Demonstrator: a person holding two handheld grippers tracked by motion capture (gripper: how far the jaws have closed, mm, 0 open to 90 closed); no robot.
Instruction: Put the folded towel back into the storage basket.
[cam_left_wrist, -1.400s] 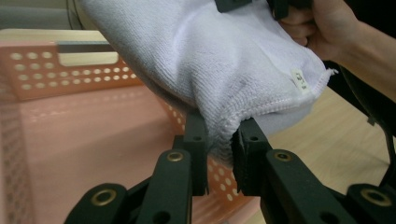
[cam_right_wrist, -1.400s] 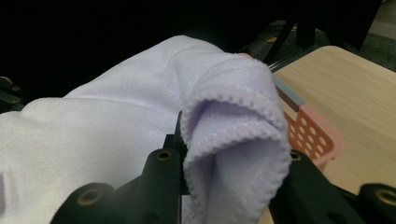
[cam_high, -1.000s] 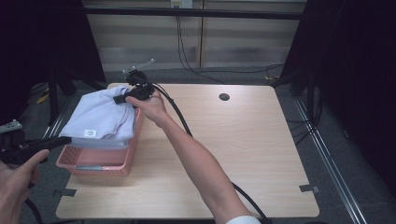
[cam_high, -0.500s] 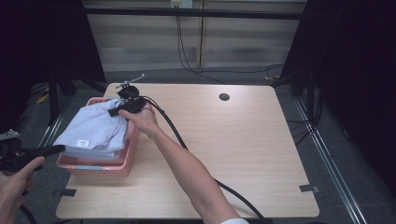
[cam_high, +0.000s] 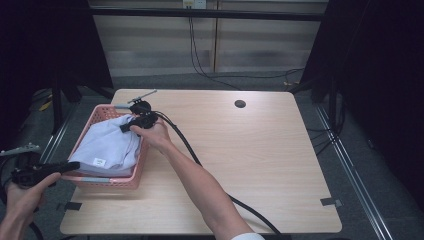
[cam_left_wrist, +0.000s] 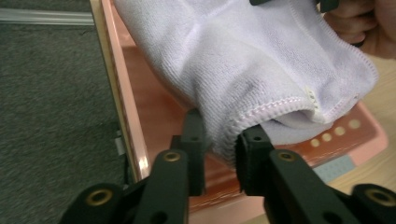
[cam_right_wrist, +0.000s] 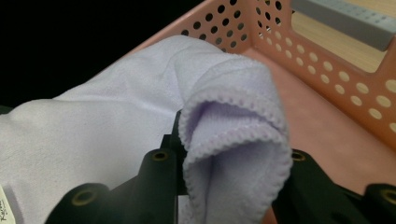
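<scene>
high view: right gripper (cam_high: 131, 124) reaches over the pink perforated plastic basket (cam_high: 134, 176), left gripper (cam_high: 70, 165) at its near corner; both grip the lavender terry towel (cam_high: 107, 145), jaws just easing apart; towel now lower, inside the basket.

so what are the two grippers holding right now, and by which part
Both hold the lilac towel over the pink basket. The left gripper has its stitched hem at one corner; the right gripper has a bunched, folded edge at the opposite end.

a pale wooden table (cam_high: 260, 165) with a round cable hole (cam_high: 240, 104) is standing on grey carpet (cam_high: 360, 165), black drapes (cam_high: 380, 60) are hanging left and right, and cables (cam_high: 200, 55) are trailing down the far panelled wall (cam_high: 260, 45).
</scene>
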